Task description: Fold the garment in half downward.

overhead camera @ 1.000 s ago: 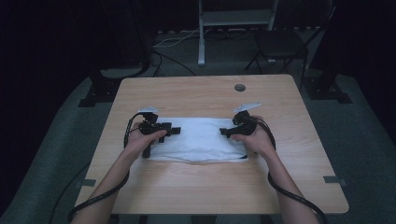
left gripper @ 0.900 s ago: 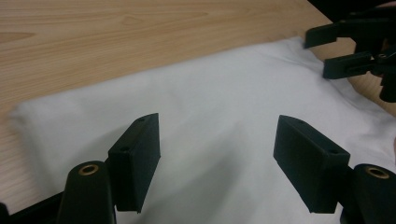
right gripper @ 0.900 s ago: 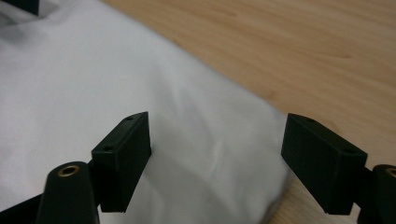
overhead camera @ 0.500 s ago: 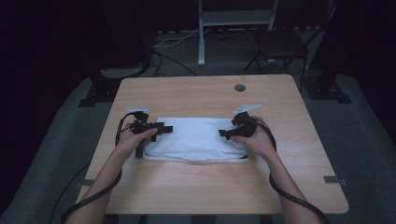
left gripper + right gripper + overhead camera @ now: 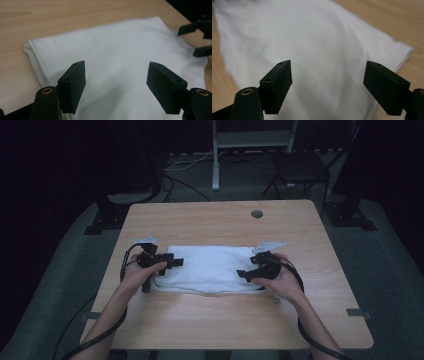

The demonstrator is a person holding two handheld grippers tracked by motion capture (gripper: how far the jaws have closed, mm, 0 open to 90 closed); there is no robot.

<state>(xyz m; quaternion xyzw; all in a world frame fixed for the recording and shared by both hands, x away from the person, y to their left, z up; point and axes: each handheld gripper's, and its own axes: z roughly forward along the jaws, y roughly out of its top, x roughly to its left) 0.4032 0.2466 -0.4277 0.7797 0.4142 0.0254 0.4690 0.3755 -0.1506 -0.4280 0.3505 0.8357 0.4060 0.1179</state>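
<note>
White cloth (image 5: 210, 269) folded flat on counter (image 5: 220, 222), left hand-held gripper (image 5: 172, 262) and right hand-held gripper (image 5: 243, 274) both released at opposite ends, likely squaring up next fold.

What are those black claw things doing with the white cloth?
A person holds a gripper in each hand over a folded white cloth on a wooden table. The left gripper is at one end, the right gripper at the other. Both are open, pointing inward, holding nothing.
</note>
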